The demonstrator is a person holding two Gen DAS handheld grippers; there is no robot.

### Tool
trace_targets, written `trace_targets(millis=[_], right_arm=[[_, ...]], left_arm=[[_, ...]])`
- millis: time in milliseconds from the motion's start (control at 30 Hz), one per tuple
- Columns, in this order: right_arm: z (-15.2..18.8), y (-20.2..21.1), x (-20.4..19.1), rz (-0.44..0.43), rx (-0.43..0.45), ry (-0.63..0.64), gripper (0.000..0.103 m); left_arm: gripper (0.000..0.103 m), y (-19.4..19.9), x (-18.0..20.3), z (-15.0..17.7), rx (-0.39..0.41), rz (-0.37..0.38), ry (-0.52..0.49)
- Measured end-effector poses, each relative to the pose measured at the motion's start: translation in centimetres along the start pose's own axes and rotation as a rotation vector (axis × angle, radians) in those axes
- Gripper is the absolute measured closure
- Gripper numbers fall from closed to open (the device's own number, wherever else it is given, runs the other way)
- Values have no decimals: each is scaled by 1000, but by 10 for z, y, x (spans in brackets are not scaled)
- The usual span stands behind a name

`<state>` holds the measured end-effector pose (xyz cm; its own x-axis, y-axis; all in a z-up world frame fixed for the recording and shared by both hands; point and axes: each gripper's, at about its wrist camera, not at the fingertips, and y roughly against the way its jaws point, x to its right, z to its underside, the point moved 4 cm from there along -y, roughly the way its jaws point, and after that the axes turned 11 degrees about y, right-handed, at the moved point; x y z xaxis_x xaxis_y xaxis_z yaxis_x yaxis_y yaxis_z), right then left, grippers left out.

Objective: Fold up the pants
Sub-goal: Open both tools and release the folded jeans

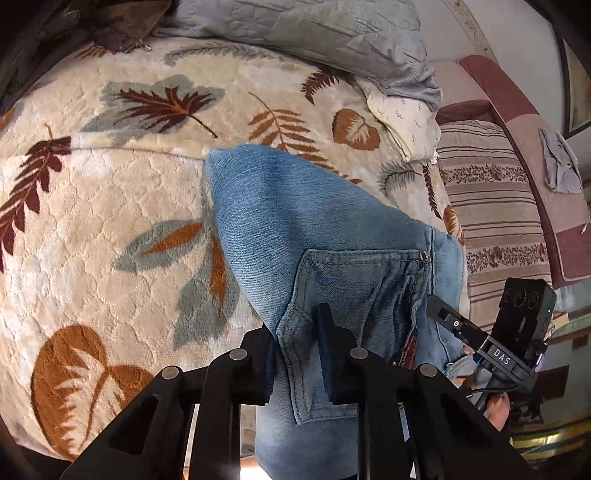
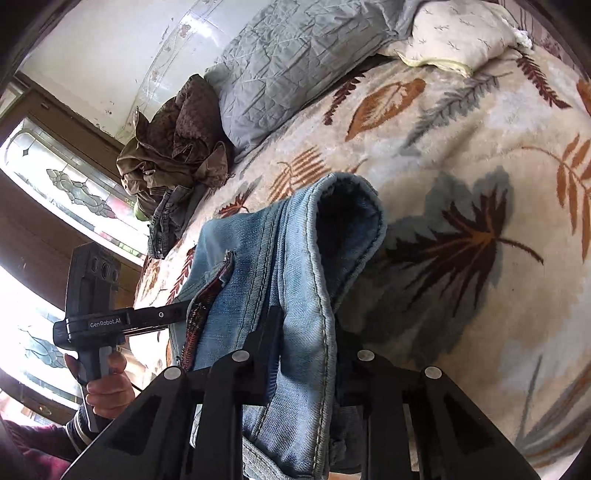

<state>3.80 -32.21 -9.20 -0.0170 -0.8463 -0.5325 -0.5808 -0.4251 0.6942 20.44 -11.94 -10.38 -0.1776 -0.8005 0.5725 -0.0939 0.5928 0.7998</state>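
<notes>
Leaf-print blanket [image 1: 110, 192] on bed | grey pillow [image 1: 332, 33] | jeans [image 1: 295, 221] lifted

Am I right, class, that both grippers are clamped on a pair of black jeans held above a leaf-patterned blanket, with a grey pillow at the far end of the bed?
Not quite: the jeans are light blue denim, not black, as the left wrist view shows plainly. The rest holds: the left gripper and right gripper are both clamped on them, above the leaf-patterned blanket, with the grey pillow at the far end.
</notes>
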Motion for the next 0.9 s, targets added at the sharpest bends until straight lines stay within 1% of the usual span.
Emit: trace_targets(millis=[67, 167, 200, 300, 333, 367, 400, 467, 500, 533, 567, 600, 633, 667, 733, 800, 833, 867, 900], right_arm=[[-21, -4, -12, -12, 17, 27, 81], [-60, -17, -31, -12, 44, 80, 82], [-74, -24, -36, -20, 53, 87, 82], [-111, -52, -45, -20, 71, 95, 82], [-121, -64, -46, -13, 68, 103, 82], [-128, -76, -46, 6, 69, 109, 79], [-132, -89, -44, 27, 65, 113, 78], [-132, -123, -33, 99, 12, 130, 78], [-128, -140, -23, 137, -25, 126, 77], [-122, -154, -13, 188, -61, 127, 75], [-117, -164, -6, 212, -76, 139, 61], [-113, -167, -2, 212, -68, 144, 52], [-110, -166, 3, 210, -54, 133, 48], [-109, -163, 7, 192, -38, 109, 47], [-107, -151, 12, 152, -19, 65, 47], [-109, -135, 8, 140, 11, 58, 47], [-109, -126, 3, 152, 22, 77, 46], [-109, -117, -3, 189, 32, 102, 46], [-108, -108, -8, 214, 33, 126, 41]], left_arm=[[85, 16, 4, -18, 63, -17, -21], [85, 48, 2, -57, 143, -17, -7], [85, 55, 1, -71, 169, -28, -6], [84, 62, -4, -106, 215, -96, -12], [83, 58, -8, -116, 223, -126, -12], [81, 50, -10, -124, 226, -161, -21], [79, 39, -14, -129, 226, -211, -29], [71, 11, -30, -134, 209, -323, -37], [68, -3, -38, -135, 211, -380, -37], [59, -14, -46, -134, 213, -421, -42], [51, -21, -50, -132, 227, -440, -52], [48, -23, -53, -130, 255, -439, -58], [41, -21, -53, -128, 288, -437, -63], [35, -20, -53, -127, 304, -444, -66], [35, -18, -51, -124, 303, -433, -62], [36, -11, -52, -118, 304, -434, -30], [37, -7, -53, -116, 306, -441, -12], [37, 2, -57, -112, 309, -442, 1], [37, 6, -58, -107, 312, -444, 12]])
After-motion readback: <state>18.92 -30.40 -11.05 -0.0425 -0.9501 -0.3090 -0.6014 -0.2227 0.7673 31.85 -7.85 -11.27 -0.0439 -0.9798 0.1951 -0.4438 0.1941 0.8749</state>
